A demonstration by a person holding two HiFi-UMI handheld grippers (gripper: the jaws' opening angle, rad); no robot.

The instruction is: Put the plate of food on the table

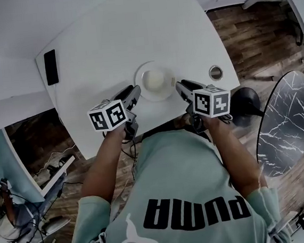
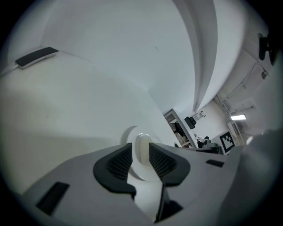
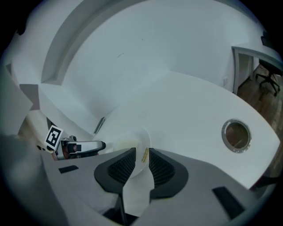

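Now plate (image 1: 142, 71) on table (image 1: 107, 42) nr its front edge, bare top beyond, L gripper (image 1: 134, 89) jaws apart at left rim, R gripper (image 1: 181, 86) clamped on right rim, food (image 1: 154, 79) a pale blur.

Pale food (image 1: 154, 79) indistinct, plate (image 1: 143, 70) edges behind left hand-held gripper (image 1: 134, 90) and right hand-held gripper (image 1: 181, 87).

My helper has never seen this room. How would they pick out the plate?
Start at the big white table. At its near edge lies the plate: round and white, with pale food in the middle. The round hole nearby is smaller and metal-rimmed.
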